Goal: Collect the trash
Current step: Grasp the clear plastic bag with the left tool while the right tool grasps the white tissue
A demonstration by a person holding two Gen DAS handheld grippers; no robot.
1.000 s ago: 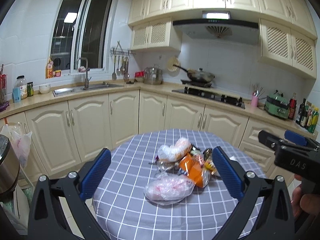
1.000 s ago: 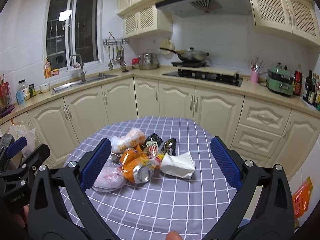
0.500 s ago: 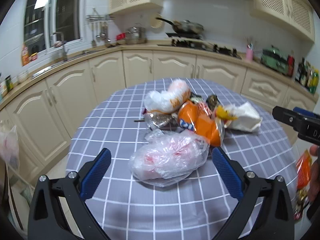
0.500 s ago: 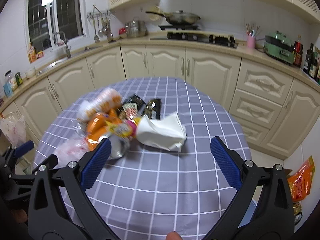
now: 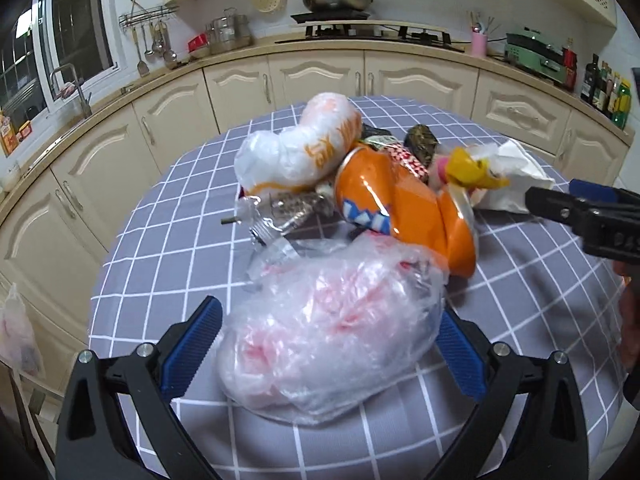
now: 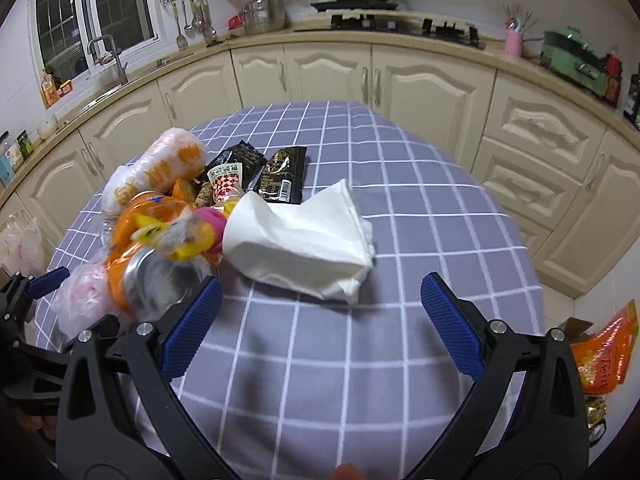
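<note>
Left gripper: jaws wide apart, straddling the clear plastic bag at lower centre of the left wrist view; neither pad appears to press it yet.
Right gripper: jaws wide apart, holding nothing, above bare tablecloth at lower centre of its view, just short of the white napkin.
Trash location: all heaped on the round table with its grey checked cloth, left of centre in the right wrist view.
Progress: judged barely begun; nothing is gripped, and no bin is recognisable in either view.
Remaining: every piece is left to pick up.
Count, plastic bags: 2, the clear one and a white bag with orange print.
Count, cans: 1 orange soda can, lying on its side.
Count, napkins: 1.
Count, dark wrappers: 2, plus 1 red-checked packet.
Count, yellow wrappers: 1, crumpled on the can.
</note>
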